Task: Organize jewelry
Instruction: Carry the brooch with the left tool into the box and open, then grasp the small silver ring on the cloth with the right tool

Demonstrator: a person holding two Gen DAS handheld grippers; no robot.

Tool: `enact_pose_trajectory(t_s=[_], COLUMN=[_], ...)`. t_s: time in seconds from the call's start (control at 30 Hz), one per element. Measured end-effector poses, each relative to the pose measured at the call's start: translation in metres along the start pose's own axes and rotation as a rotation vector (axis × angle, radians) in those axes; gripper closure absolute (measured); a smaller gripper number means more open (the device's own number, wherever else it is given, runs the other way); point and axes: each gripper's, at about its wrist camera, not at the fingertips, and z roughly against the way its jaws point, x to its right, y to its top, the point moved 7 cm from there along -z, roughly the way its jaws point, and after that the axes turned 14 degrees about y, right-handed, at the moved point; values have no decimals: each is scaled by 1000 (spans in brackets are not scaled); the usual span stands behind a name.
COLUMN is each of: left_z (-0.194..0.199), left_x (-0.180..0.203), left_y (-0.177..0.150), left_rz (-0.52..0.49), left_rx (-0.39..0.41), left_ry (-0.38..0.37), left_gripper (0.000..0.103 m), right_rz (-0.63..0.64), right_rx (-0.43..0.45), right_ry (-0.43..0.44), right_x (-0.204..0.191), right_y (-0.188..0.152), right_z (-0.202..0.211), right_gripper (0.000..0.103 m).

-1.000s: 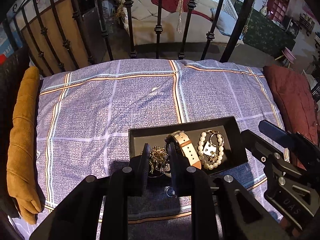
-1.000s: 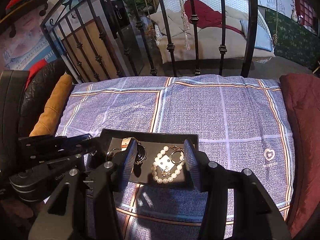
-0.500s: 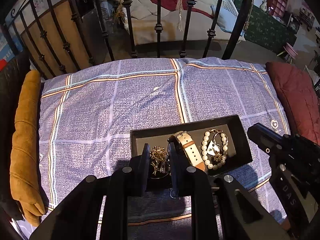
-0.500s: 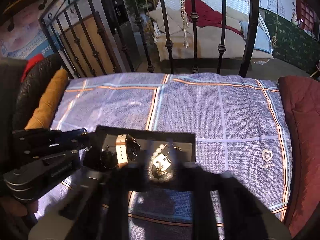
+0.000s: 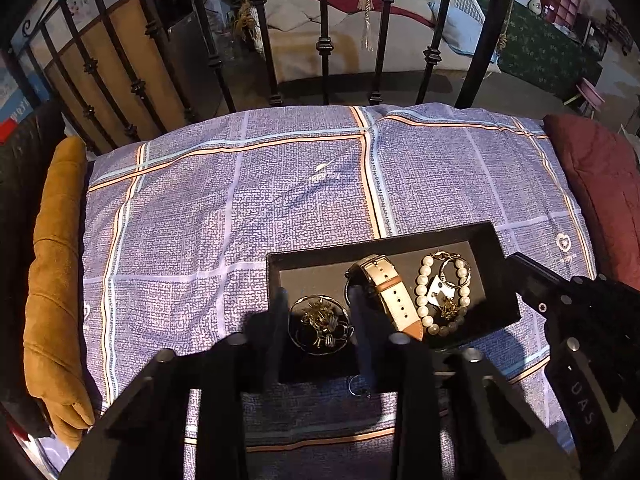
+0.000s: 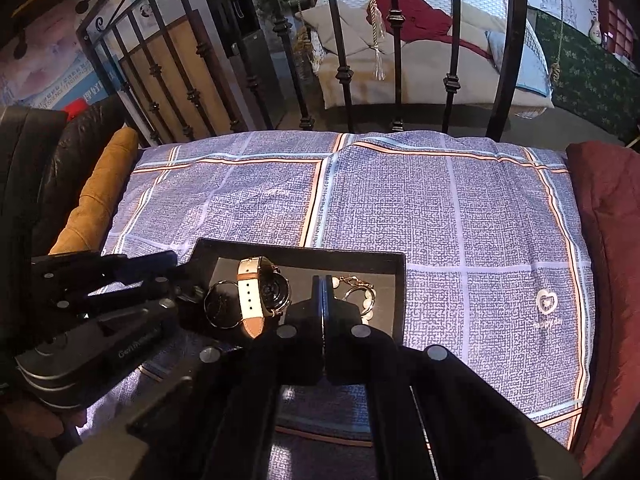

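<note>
A black tray (image 5: 492,240) (image 6: 304,250) lies on the checked purple cushion. In it are a round wire ring with gold pieces (image 5: 320,324), a watch with a white and tan strap (image 5: 394,296) (image 6: 250,296), and a pearl bracelet with a small card (image 5: 442,296) (image 6: 366,300). My left gripper (image 5: 320,328) is open, its fingers on either side of the wire ring above the tray's near left part. My right gripper (image 6: 324,292) is shut and empty, its tips over the tray in front of the pearl bracelet. A small ring (image 5: 358,388) lies on the cushion just outside the tray's near edge.
The purple cushion (image 5: 280,200) (image 6: 460,220) is bounded by a mustard cushion (image 5: 52,260) on the left, a dark red cushion (image 6: 608,260) on the right and a black iron railing (image 5: 324,40) at the back.
My right gripper has closed from wide open to shut and drawn back. My left gripper has opened wider around the wire ring, which now lies in the tray.
</note>
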Motion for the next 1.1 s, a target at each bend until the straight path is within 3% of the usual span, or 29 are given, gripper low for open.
enact_pose_trajectory(t_s=[0.03, 0.1, 0.33, 0.4, 0.47, 0.5, 0.83, 1.1], left_z=[0, -1, -2, -2, -3, -3, -8, -29], left_x=[-2, -2, -7, -10, -18, -23, -87, -90], left_y=[1, 1, -1, -3, -5, -7, -42, -81], left_rz=[8, 14, 14, 21, 26, 32, 128, 90], left_rx=[0, -7, -21, -23, -29, -30, -91, -125], left_ry=[16, 17, 38, 41, 88, 88, 149, 95], left_gripper=[36, 25, 12, 10, 9, 7, 7, 7], right_rz=[-2, -7, -20, -24, -23, -20, -41, -41], right_rx=[0, 1, -19, -19, -1, 21, 34, -9], right_ry=[-1, 0, -14, -19, -47, -53, -36, 5], right_x=[0, 1, 4, 5, 7, 8, 7, -30], right_y=[0, 1, -1, -2, -2, -1, -13, -58], right_z=[0, 1, -2, -1, 3, 8, 17, 0], right_gripper=[102, 102, 98, 81, 30, 23, 21, 23])
